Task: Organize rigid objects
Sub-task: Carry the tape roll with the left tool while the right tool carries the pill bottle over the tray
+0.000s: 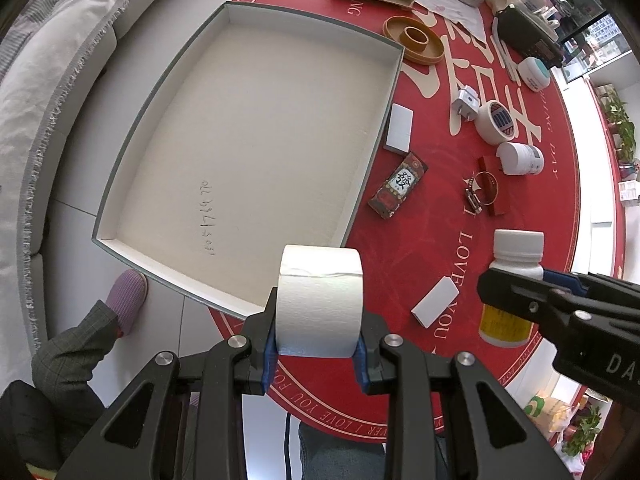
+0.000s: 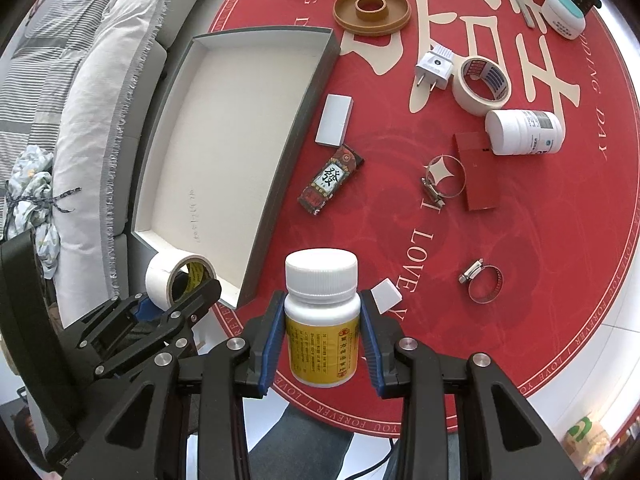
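Two things are held at once: the left gripper is clamped on a white tape roll, and the right gripper is clamped on a yellow-label bottle with a white cap. Both hang above the near edge of the red desk, just beside the near corner of the empty tray, whose grey wall stands between them and its white floor.

The step in hand looks like carrying both into the tray. To do it well, lift each clear of the tray wall before crossing, since a low pass could catch the rim and shove the tray, which overhangs the desk on its far side. Set the roll down flat or against a wall so it cannot roll, and stand the bottle upright on its base before the pads part. Keep the two grippers well apart inside the tray so they do not knock each other.

Still loose on the desk: white blocks, a patterned bar, hose clamps, a plug, another roll and a white bottle.
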`<state>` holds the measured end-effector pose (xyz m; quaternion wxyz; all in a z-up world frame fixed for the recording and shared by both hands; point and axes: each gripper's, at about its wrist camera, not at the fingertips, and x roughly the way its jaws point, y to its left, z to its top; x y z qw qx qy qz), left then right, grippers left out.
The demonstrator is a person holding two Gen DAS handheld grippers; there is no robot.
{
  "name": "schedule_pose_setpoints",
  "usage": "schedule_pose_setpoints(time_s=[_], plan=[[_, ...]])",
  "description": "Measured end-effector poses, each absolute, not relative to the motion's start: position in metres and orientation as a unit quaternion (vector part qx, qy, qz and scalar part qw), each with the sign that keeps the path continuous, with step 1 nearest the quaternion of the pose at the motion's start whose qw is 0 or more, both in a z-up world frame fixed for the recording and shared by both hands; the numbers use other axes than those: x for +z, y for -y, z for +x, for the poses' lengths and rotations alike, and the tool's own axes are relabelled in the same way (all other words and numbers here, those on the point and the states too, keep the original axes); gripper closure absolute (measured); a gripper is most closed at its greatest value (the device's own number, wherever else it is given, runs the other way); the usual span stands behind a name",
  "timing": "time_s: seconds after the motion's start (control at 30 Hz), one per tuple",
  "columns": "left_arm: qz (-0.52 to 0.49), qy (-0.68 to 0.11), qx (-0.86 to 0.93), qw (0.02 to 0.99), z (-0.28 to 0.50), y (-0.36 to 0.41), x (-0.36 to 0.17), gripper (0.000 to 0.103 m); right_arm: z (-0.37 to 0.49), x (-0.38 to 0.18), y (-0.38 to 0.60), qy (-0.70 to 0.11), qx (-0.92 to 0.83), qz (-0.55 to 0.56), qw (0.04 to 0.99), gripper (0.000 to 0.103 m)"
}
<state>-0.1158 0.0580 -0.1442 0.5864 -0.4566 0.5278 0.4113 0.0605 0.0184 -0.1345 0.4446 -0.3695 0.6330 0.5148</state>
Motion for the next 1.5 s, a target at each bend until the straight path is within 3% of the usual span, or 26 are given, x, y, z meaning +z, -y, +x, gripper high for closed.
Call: schedule_pose_setpoints(time_s=[0.7, 1.5], plan=[[-0.47, -0.468, 0.513, 0.545, -0.153, -0.145, -0.15, 0.071, 0.041, -0.127, -0.114, -0.609, 0.559, -0.329, 0.456, 0.066], [-0.481, -0.484, 0.521, 0.512, -0.151, -0.179, -0.194, 0.071, 0.003, -0.162, -0.167, -0.606, 0.558, -0.357, 0.441, 0.066]])
